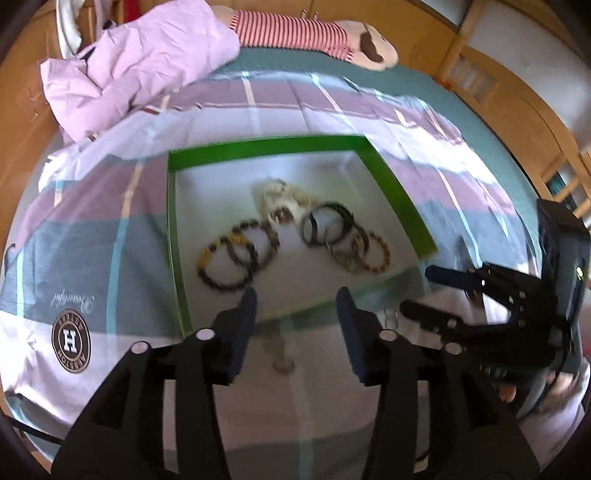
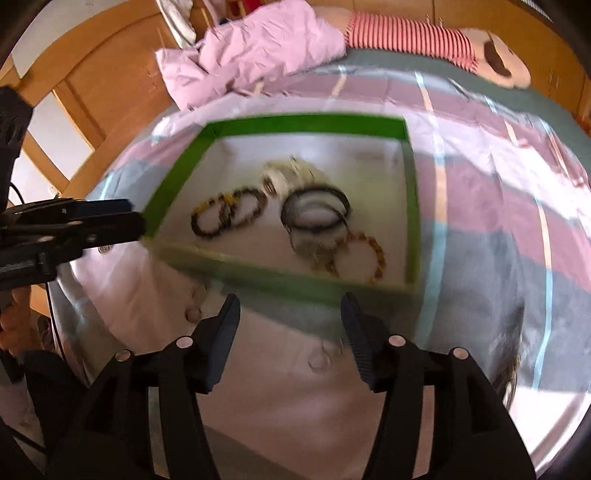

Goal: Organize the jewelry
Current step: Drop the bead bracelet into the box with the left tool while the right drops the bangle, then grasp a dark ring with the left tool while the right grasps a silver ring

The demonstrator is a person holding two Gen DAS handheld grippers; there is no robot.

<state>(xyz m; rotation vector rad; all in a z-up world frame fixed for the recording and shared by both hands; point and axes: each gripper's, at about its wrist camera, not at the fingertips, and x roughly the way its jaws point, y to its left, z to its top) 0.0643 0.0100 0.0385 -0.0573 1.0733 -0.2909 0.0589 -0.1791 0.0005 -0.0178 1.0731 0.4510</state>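
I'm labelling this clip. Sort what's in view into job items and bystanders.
Job items:
green-rimmed tray
beaded bracelets
dark bangles
pale bead bundle
left gripper, open
right gripper, open

Bystanders:
pink crumpled cloth
striped plush toy
checked bedspread
wooden cupboards

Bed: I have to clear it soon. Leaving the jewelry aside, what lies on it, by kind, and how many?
Green box: 1
Pink garment: 1
Striped soft toy: 1
Total: 3
The bracelets in the box are too blurred to count.
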